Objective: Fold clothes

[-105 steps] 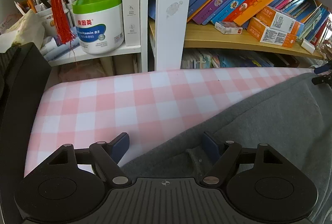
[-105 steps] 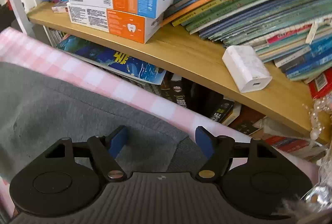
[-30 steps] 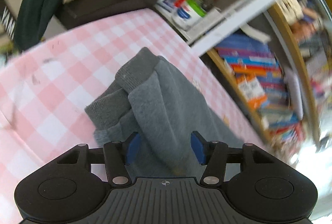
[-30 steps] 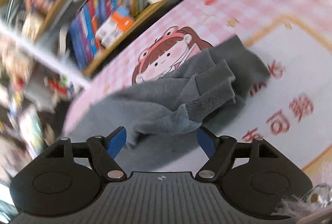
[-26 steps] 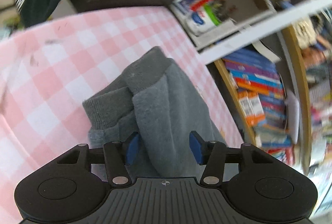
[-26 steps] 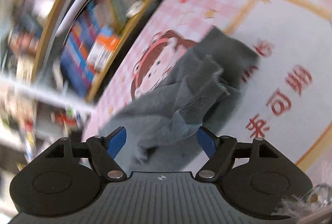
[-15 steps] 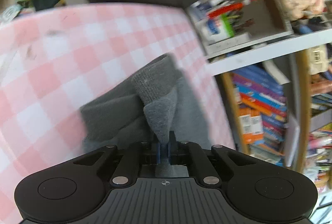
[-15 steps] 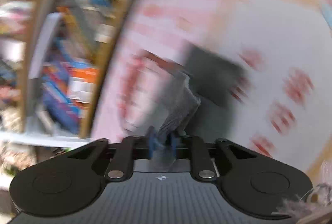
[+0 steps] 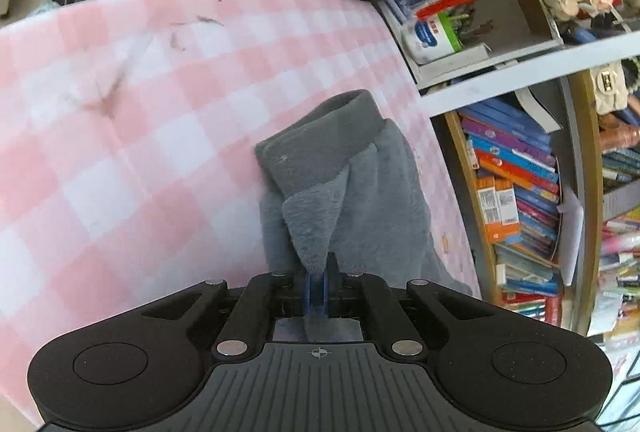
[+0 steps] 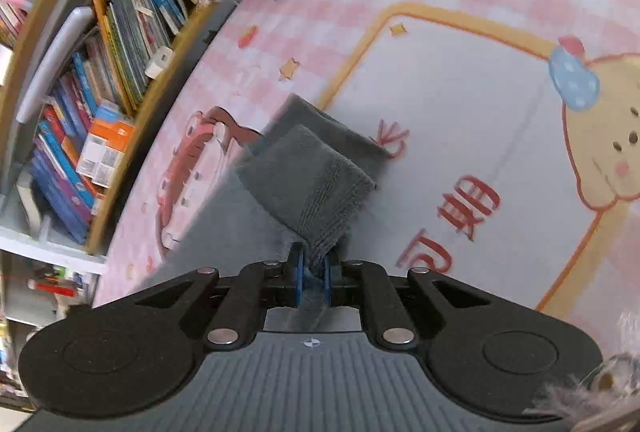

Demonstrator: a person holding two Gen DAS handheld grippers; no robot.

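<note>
My left gripper [image 9: 316, 280] and right gripper [image 10: 312, 272] each pinch a cuffed end of the grey garment [image 9: 352, 191], low centre, ready to fold it across the pink mat [image 9: 120, 111].

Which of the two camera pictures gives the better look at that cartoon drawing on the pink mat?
The right wrist view: the cartoon drawing fills its right side, with a yellow-framed panel, red characters and an animal face. The left wrist view shows only the mat's plain pink checks.
</note>
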